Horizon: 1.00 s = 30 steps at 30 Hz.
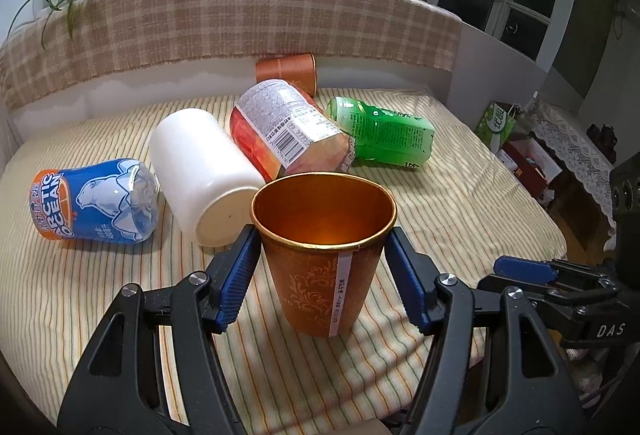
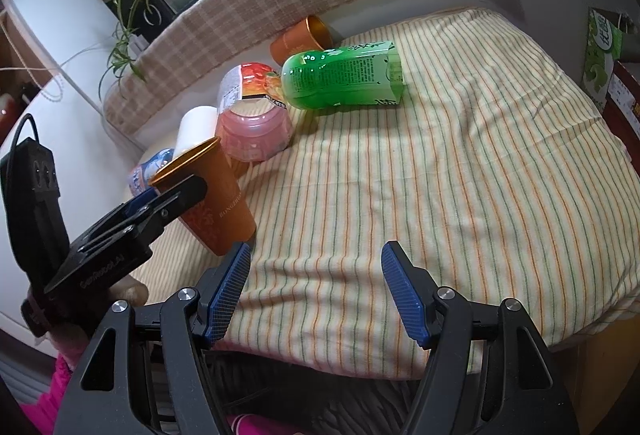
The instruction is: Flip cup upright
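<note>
Orange cup (image 1: 323, 259) upright between left gripper (image 1: 322, 275) pads, seemingly just released, right gripper (image 2: 316, 291) spread, empty

Striped cloth surface (image 2: 460, 163), upright orange cup (image 1: 320, 267), five containers lying sideways (image 1: 208, 175)

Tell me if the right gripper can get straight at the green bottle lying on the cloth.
Probably yes. The right gripper is open and empty, and only bare striped cloth lies between it and the green bottle; the orange cup stands off to the left.

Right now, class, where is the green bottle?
The green bottle lies on its side on the striped cloth, between the red-labelled bottle and the far orange cup.
</note>
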Motion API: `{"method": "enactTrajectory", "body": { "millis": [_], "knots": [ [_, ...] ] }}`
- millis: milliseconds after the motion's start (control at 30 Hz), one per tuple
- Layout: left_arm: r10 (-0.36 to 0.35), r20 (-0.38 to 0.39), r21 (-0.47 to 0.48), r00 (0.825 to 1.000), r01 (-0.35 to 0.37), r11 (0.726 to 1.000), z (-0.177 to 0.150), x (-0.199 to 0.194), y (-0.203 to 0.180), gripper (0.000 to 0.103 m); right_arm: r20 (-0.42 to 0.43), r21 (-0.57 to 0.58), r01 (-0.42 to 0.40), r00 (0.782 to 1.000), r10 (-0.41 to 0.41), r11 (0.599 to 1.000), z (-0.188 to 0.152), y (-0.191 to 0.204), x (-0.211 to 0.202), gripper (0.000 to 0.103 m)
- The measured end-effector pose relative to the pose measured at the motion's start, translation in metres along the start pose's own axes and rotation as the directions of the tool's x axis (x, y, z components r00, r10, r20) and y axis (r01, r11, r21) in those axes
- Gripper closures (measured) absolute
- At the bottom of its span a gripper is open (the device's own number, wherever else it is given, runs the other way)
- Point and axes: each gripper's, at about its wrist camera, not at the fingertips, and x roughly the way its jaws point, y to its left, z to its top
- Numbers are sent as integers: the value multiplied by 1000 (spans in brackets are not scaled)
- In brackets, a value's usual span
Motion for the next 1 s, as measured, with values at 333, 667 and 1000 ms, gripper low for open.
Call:
{"method": "enactTrajectory", "body": {
  "millis": [333, 667, 1000],
  "knots": [
    [-20, -21, -6, 1000, 20, 1000, -9, -9, 4, 37, -3, -13, -5, 1000, 5, 1000, 0, 7, 2, 34],
    [-21, -39, -9, 999, 21, 1000, -15, -14, 10, 23, 30, -61, 28, 999, -26, 998, -1, 16, -2, 34],
    [-1, -21, 10, 1000, 2, 1000, -23, -34, 14, 18, 130, -161, 108, 988, -88, 981, -2, 36, -14, 32]
  ]
}}
